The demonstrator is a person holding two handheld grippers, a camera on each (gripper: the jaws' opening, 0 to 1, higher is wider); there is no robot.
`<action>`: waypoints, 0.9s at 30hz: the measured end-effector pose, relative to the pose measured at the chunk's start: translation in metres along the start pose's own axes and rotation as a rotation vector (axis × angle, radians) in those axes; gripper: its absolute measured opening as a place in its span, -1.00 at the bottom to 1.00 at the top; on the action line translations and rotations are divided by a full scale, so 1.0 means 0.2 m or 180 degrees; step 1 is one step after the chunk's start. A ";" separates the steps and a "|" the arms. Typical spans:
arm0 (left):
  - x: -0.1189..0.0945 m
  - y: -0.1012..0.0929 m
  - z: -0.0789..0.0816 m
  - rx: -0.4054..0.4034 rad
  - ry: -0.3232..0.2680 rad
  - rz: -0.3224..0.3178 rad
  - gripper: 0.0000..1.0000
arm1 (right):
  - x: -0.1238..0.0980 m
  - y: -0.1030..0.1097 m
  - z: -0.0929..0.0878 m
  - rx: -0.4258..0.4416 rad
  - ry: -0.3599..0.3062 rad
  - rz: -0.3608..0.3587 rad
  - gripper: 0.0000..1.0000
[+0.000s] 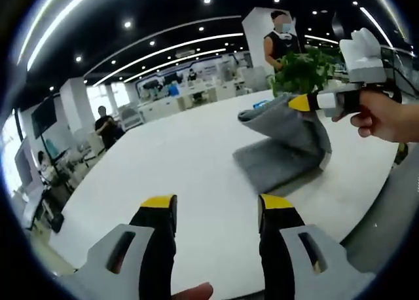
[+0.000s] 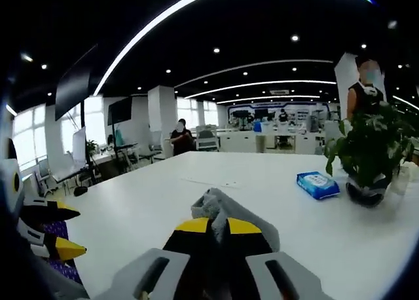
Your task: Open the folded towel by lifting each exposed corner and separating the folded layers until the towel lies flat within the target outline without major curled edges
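A grey towel (image 1: 281, 152) lies on the white table (image 1: 190, 156), still partly folded, with one corner pulled up into a peak. My right gripper (image 1: 300, 103) comes in from the right, held by a hand (image 1: 383, 116), and is shut on that raised corner. In the right gripper view the yellow-tipped right gripper (image 2: 218, 226) pinches a bunch of the grey towel (image 2: 216, 205). My left gripper (image 1: 217, 205) hovers open over bare table, short of the towel. The left gripper (image 2: 69, 231) also shows at the left edge of the right gripper view, jaws apart.
A potted plant (image 1: 301, 71) (image 2: 373, 149) stands on the table behind the towel, and a blue wipes packet (image 2: 317, 184) lies beside it. A person (image 1: 281, 38) stands behind the plant. The table's near edge (image 1: 366, 221) curves close on the right. Desks and seated people (image 1: 105, 126) lie beyond.
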State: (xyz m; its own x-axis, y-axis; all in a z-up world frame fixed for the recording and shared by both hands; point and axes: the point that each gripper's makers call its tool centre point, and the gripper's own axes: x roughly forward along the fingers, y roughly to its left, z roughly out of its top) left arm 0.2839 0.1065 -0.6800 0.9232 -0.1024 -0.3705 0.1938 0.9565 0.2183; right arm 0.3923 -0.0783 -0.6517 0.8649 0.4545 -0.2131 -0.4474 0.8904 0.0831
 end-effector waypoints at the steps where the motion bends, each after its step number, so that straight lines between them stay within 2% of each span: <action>1: 0.00 -0.01 0.00 0.0014 0.0010 -0.0015 -0.02 | -0.01 -0.02 0.01 -0.0015 -0.0018 -0.0023 -0.91; 6: 0.01 -0.01 -0.01 0.0055 0.0041 -0.0034 -0.03 | -0.04 -0.10 0.04 -0.0029 -0.0090 -0.0146 -0.91; 12: 0.00 0.03 -0.03 0.0055 0.0058 0.0052 -0.05 | -0.11 -0.21 0.04 -0.0043 -0.0102 -0.0310 -0.91; 16: 0.00 0.02 -0.04 0.0076 0.0122 0.0034 -0.06 | -0.15 -0.29 0.04 -0.0039 -0.0113 -0.0417 -0.92; 19: 0.01 0.01 -0.05 0.0155 0.0153 0.0021 -0.06 | -0.17 -0.35 0.02 -0.0032 -0.0094 -0.0502 -0.92; 27: 0.00 0.00 -0.04 0.0139 0.0139 -0.0005 -0.07 | -0.23 -0.49 -0.04 -0.0005 -0.0024 -0.0693 -0.92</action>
State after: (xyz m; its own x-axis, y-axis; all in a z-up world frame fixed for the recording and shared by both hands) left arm 0.2819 0.1086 -0.6870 0.9077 -0.0911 -0.4097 0.2104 0.9434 0.2565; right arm 0.3953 -0.1859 -0.6575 0.9428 0.2516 -0.2187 -0.2502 0.9676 0.0344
